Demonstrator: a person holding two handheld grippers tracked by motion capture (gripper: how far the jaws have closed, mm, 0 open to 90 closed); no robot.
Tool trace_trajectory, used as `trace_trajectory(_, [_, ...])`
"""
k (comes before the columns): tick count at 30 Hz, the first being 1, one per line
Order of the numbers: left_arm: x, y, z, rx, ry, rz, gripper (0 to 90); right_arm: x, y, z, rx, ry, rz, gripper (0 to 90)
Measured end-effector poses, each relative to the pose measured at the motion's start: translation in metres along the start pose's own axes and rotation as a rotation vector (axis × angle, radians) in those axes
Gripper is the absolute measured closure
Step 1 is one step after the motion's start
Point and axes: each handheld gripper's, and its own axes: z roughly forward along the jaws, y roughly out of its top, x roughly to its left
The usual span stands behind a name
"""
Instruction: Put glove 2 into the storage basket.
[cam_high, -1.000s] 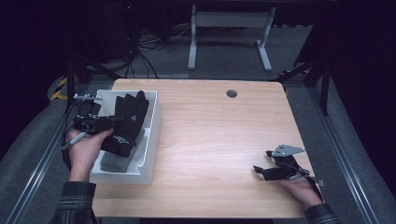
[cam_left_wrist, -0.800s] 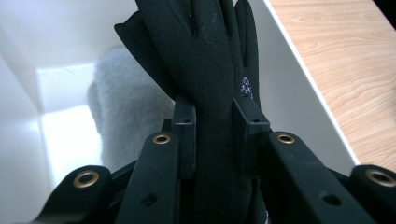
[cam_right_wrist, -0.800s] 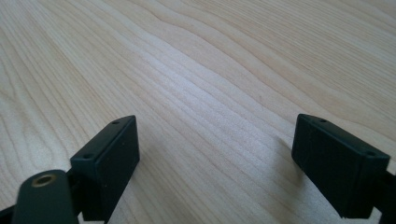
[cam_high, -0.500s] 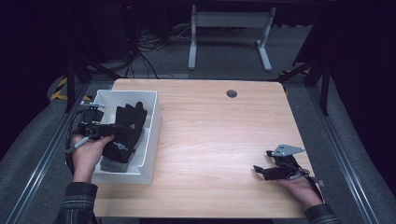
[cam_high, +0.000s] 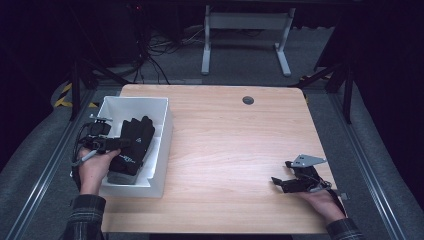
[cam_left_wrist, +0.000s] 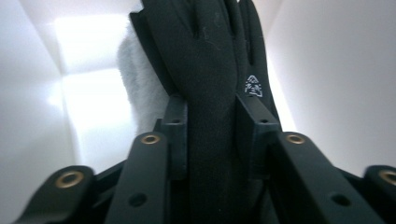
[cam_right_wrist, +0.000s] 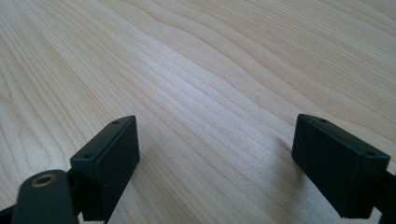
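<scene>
A black glove (cam_high: 134, 142) lies lengthwise in the white bin (cam_high: 165, 145) at the table's left, on top of a grey fleecy item (cam_high: 122, 176). My left gripper (cam_high: 120, 144) reaches into the bin from the left. In the left gripper view its pads (cam_left_wrist: 175, 135) sit on either side of the glove's (cam_left_wrist: 210, 70) cuff, which looks pinched between them. These jaws have just been opening, with the glove still between them. My right gripper (cam_high: 277, 182) rests low over the wooden table (cam_high: 225, 140) at the front right, open, with bare wood between its fingers (cam_right_wrist: 109, 158).
The bin's white walls (cam_left_wrist: 327, 70) close in on both sides of the left gripper. A round cable port (cam_high: 248, 100) sits near the table's far edge. Metal rails run along both sides of the table, with a desk frame and cables on the floor behind.
My left hand has come down with the glove, lowering it into the bin. The right hand and its gripper have stayed put.
</scene>
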Motion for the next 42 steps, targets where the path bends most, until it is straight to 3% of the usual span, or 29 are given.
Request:
trace_trajectory(5, [-0.003, 0.002, 0.002, -0.005, 0.041, -0.012, 53.7, 0.000, 0.000, 0.000, 0.000, 0.000, 0.000, 15.5])
trace_trajectory(8, [-0.005, 0.003, 0.000, -0.012, 0.058, 0.006, 45.3, 0.000, 0.000, 0.000, -0.001, -0.001, 0.000, 15.5])
trace_trajectory(17, [-0.009, 0.011, -0.016, -0.085, 0.092, 0.024, 29.3, 0.000, 0.000, 0.000, -0.001, -0.001, 0.000, 15.5])
trace_trajectory(25, [-0.017, 0.016, -0.025, -0.113, 0.065, 0.052, 17.0, 0.000, 0.000, 0.000, -0.001, -0.001, 0.000, 15.5])
trace_trajectory(33, [-0.036, 0.027, -0.038, -0.136, 0.048, 0.131, 7.8, 0.000, 0.000, 0.000, 0.000, 0.002, 0.003, 15.5])
trace_trajectory(42, [-0.065, 0.037, -0.037, -0.130, -0.002, 0.212, 3.7, 0.000, 0.000, 0.000, 0.000, 0.002, 0.003, 15.5])
